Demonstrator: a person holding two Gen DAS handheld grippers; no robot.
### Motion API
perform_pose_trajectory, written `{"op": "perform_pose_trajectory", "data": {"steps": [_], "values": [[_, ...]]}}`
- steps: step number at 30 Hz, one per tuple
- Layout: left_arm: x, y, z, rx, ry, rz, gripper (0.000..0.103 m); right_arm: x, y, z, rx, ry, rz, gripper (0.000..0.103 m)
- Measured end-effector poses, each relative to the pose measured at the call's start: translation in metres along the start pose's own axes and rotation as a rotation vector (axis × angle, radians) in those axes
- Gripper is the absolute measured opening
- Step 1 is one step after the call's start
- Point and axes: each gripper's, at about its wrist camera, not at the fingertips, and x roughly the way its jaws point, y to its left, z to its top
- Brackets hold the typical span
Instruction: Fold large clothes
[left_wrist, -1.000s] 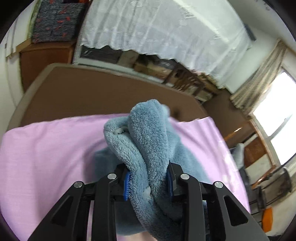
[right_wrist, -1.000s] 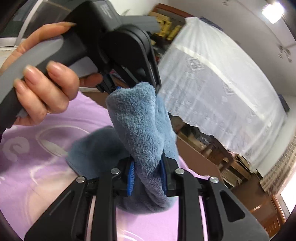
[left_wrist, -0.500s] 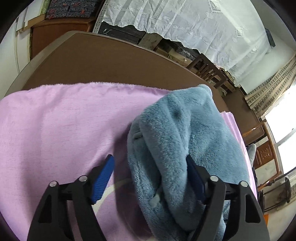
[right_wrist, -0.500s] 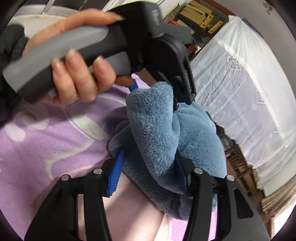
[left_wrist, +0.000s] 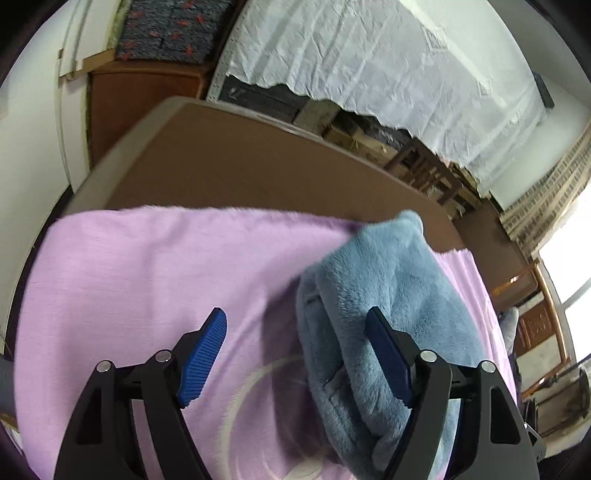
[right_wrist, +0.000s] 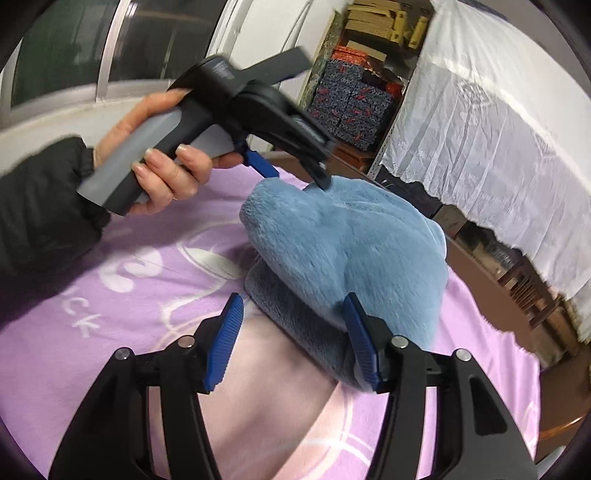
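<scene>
From the left wrist camera, the left tongs (left_wrist: 295, 354) stand wide apart and are easing slightly inward, clamped on nothing; the blue fleece garment (left_wrist: 388, 314) lies bundled on the lilac blanket (left_wrist: 147, 277), toward its far right part; the right pad (left_wrist: 388, 354) rests against the garment's near flank while the left pad hangs clear over bare blanket; the risk here is that this pad, sunk into the pile, drags the top layer as the tongs pull off, and the loose bundle (thick, springy stuff by the look of it) opens out.

From the right wrist camera, the right tongs (right_wrist: 295, 343) are also apart, holding nothing; their right pad (right_wrist: 362, 347) touches the garment's (right_wrist: 351, 251) near edge, where a darker underlayer peeks out; the left gripper (right_wrist: 280, 122), held in a hand (right_wrist: 162, 158) with a dark sleeve, hovers at the bundle's far left top; its tip seems to touch the fleece, though I cannot tell for sure; the top fold bulges and sits askew of the layer beneath, so it could slump sideways, leaving an untidy fold needing redoing; the brown bed frame (right_wrist: 480, 273) lies close behind, so a shove might push it off the blanket.
</scene>
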Motion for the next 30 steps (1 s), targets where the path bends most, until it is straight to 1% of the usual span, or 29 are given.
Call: {"op": "perform_pose_trajectory", "data": {"steps": [1,4,6,7,8,9,11,13,14,16,17,18,20,21,22,23,25,28,30], "values": [[-0.008,0.0,0.001,-0.006,-0.017,-0.009,0.077,-0.005,0.001,0.001,0.016,-0.007,0.013,0.054],[-0.026,-0.009,0.001,0.012,-0.055,-0.054,0.077,-0.022,-0.02,0.003,0.101,-0.041,0.075,0.054],[-0.036,-0.025,0.0,0.051,-0.069,-0.095,0.077,-0.031,-0.039,0.009,0.198,-0.07,0.149,0.054],[-0.037,-0.032,-0.002,0.065,-0.067,-0.106,0.077,-0.034,-0.043,0.011,0.233,-0.076,0.175,0.052],[-0.036,-0.042,-0.005,0.089,-0.054,-0.115,0.077,-0.033,-0.056,0.017,0.284,-0.076,0.209,0.044],[-0.035,-0.047,-0.008,0.109,-0.043,-0.106,0.077,-0.031,-0.066,0.022,0.317,-0.069,0.222,0.039],[-0.031,-0.06,-0.016,0.16,-0.025,-0.056,0.077,-0.02,-0.089,0.033,0.396,-0.046,0.236,0.017],[-0.026,-0.065,-0.025,0.177,-0.004,-0.056,0.077,-0.008,-0.107,0.036,0.49,-0.025,0.264,0.01],[-0.021,-0.066,-0.029,0.183,0.01,-0.059,0.077,0.003,-0.115,0.033,0.553,-0.006,0.287,0.008],[-0.006,-0.063,-0.038,0.192,0.037,-0.03,0.077,0.021,-0.129,0.03,0.632,0.02,0.313,0.008],[0.003,-0.061,-0.041,0.191,0.059,-0.017,0.077,0.032,-0.135,0.024,0.679,0.041,0.318,0.006],[0.013,-0.058,-0.044,0.183,0.086,-0.015,0.078,0.04,-0.139,0.016,0.714,0.057,0.323,0.002],[0.035,-0.046,-0.049,0.134,0.152,-0.068,0.081,0.053,-0.145,0.0,0.763,0.08,0.349,0.0],[0.042,-0.043,-0.051,0.117,0.167,-0.091,0.082,0.057,-0.148,-0.009,0.787,0.091,0.364,0.0],[0.045,-0.042,-0.051,0.114,0.168,-0.094,0.086,0.061,-0.15,-0.016,0.808,0.095,0.378,0.0],[0.047,-0.042,-0.051,0.118,0.163,-0.089,0.088,0.065,-0.154,-0.021,0.817,0.095,0.395,0.0],[0.047,-0.042,-0.052,0.125,0.156,-0.082,0.088,0.066,-0.157,-0.025,0.809,0.079,0.423,0.0],[0.049,-0.042,-0.051,0.126,0.149,-0.075,0.09,0.066,-0.156,-0.025,0.807,0.078,0.423,0.0],[0.05,-0.04,-0.051,0.114,0.153,-0.085,0.091,0.064,-0.155,-0.027,0.793,0.077,0.416,0.0]]}}
